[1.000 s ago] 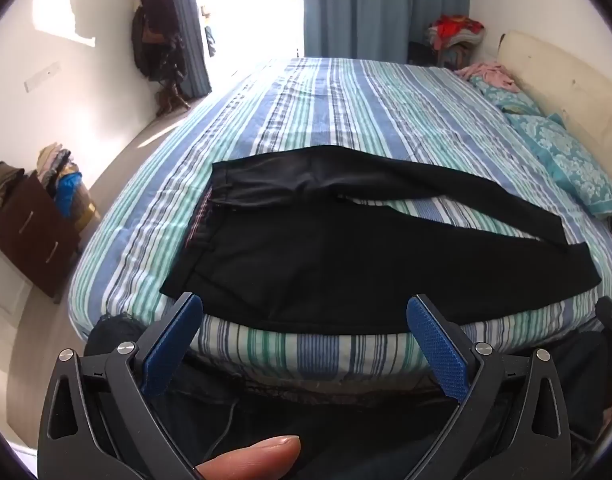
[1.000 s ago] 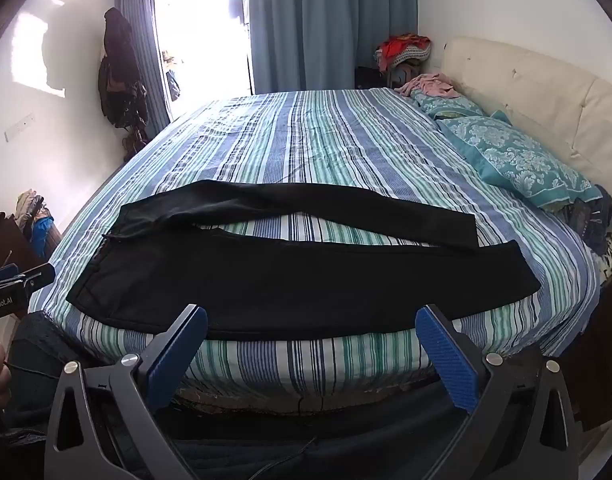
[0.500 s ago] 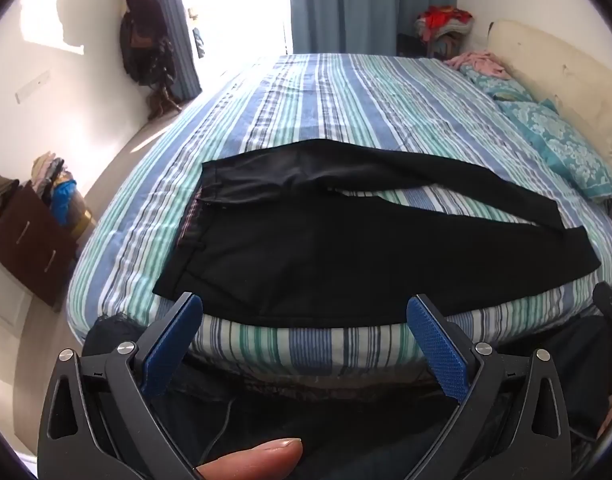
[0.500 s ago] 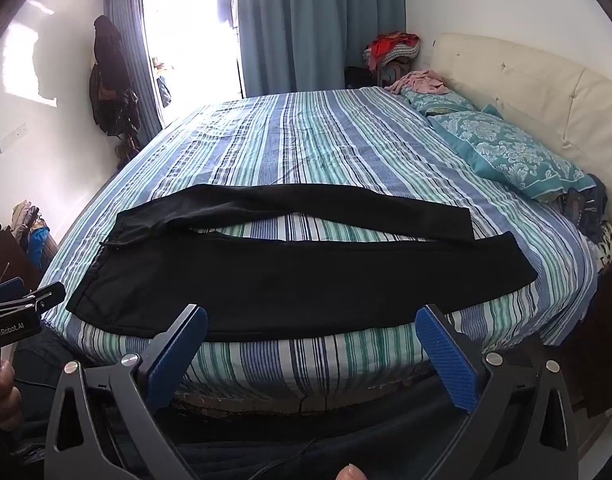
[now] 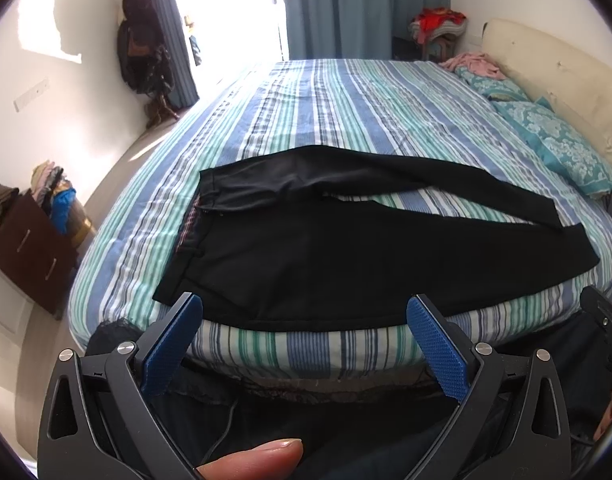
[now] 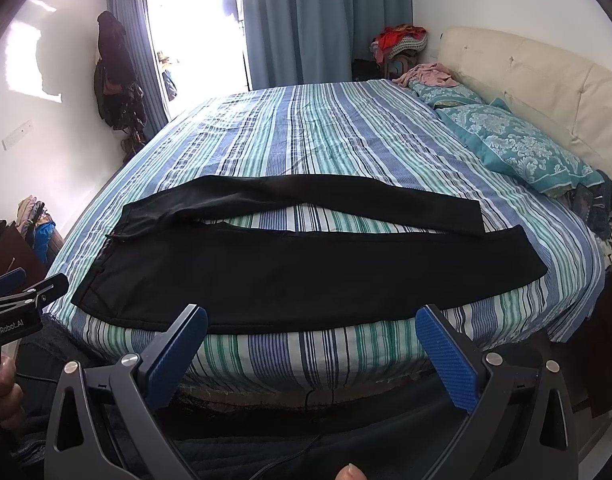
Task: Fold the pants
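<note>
Pants [image 6: 298, 268] ahead on bed [image 6: 326, 140], lengthwise left-right, waist nearer left gripper [image 5: 304, 340]; right gripper [image 6: 312, 344] likewise spread wide, empty.

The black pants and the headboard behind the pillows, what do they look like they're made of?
Black pants: a thin, matte woven fabric, probably; they lie limp and flat with soft creases near the waistband.
Headboard: cream leather or faux leather, probably; it is padded, with tufted dimples and a slight sheen.

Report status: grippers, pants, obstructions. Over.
Left gripper open, right gripper open, both short of the bed. Black pants spread flat, legs apart, unfolded. Nothing on them.
</note>
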Demonstrator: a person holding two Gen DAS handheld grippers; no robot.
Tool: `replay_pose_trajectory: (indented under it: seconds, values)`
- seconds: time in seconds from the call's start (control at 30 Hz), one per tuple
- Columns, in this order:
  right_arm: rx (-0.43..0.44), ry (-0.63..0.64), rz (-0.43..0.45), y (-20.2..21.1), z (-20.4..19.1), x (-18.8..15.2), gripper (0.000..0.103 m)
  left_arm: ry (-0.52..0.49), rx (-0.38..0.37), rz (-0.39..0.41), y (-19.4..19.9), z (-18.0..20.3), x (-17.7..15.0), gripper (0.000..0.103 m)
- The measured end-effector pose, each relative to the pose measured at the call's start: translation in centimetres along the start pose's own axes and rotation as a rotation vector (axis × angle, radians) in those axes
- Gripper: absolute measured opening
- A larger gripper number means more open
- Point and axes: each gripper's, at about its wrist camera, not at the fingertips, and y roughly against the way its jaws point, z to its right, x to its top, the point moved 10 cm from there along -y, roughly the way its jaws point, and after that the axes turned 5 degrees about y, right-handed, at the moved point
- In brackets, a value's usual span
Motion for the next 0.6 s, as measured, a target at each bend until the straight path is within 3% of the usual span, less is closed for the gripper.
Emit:
replay_pose_trajectory:
  seconds: [0.6]
  values:
    - [-0.085,0.038,0.006,-0.11,0.55,0.06,0.103,0.003,-0.002,0.007,0.34,0.22,0.15,0.102]
